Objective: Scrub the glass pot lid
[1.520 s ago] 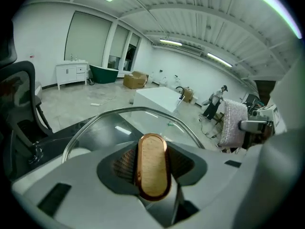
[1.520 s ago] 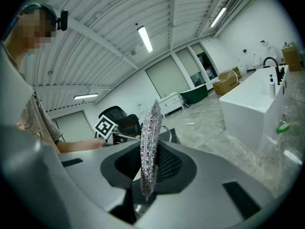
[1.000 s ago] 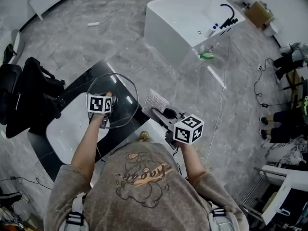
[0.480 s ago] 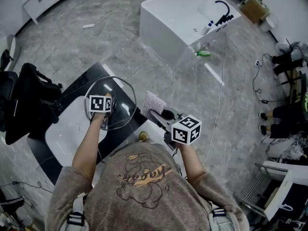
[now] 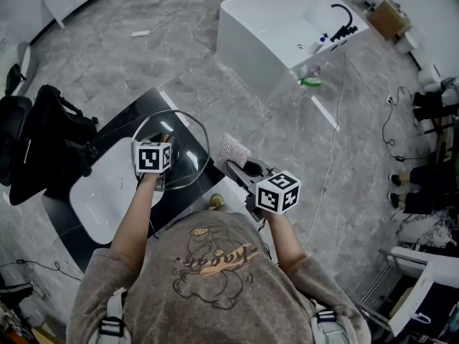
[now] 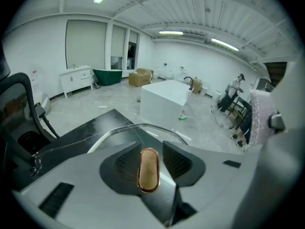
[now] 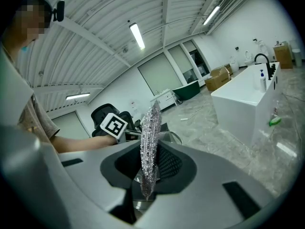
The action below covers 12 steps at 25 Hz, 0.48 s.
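Clamped in the left gripper (image 5: pixel 162 143) by its knob (image 6: pixel 148 170): a round glass pot lid (image 5: pixel 188 149), lifted over a black counter (image 5: pixel 107 131). Tilted, knob side up towards the head camera, clear disc spreading out beyond the jaws with the metal rim arching past them. Copper-coloured and oblong, the knob, its long axis upright in the left gripper view, parallel to the pads pressing on either side.

Pinched edge-on in the right gripper (image 7: pixel 148 168): a silvery mesh scrubber (image 5: pixel 233 149), upright, just beside the lid's right rim; contact unclear.

Under the lid's left side, a white basin (image 5: pixel 97 192) sunk into the counter. Further left, a black office chair (image 5: pixel 36 142). Well beyond, on the grey floor, a white bathtub (image 5: pixel 280 27). Between scrubber and lid, nothing.
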Motion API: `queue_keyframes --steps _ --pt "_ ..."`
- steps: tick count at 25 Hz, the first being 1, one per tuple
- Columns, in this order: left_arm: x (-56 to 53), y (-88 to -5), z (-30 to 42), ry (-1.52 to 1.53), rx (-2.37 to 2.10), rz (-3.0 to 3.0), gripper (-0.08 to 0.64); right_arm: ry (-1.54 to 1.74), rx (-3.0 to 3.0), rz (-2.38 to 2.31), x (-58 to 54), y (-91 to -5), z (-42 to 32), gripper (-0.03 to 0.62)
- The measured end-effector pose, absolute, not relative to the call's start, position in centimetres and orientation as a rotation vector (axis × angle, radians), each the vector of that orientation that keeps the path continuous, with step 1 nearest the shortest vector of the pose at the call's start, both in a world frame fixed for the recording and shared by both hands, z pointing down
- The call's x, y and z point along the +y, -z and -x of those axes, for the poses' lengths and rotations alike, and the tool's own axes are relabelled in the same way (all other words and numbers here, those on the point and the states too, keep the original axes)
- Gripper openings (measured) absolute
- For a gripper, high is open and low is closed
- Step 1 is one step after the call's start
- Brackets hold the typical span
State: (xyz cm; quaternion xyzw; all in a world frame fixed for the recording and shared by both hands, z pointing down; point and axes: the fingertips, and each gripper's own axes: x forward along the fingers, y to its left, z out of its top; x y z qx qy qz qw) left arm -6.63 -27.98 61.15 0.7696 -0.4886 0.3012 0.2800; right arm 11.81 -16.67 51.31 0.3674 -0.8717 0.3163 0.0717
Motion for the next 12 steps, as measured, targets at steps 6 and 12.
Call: queue_keyframes --steps 6,12 --pt "-24.7 -55.1 5.2 -0.550 -1.287 -2.164 0.018 -0.861 -2.597 -1.144 -17.4 -51.0 -11.1 0.081" --pt "-21.4 -49.2 5.8 -0.327 -1.383 -2.268 0.018 -0.661 -2.510 -1.343 -18.5 -49.3 -11.9 0.081"
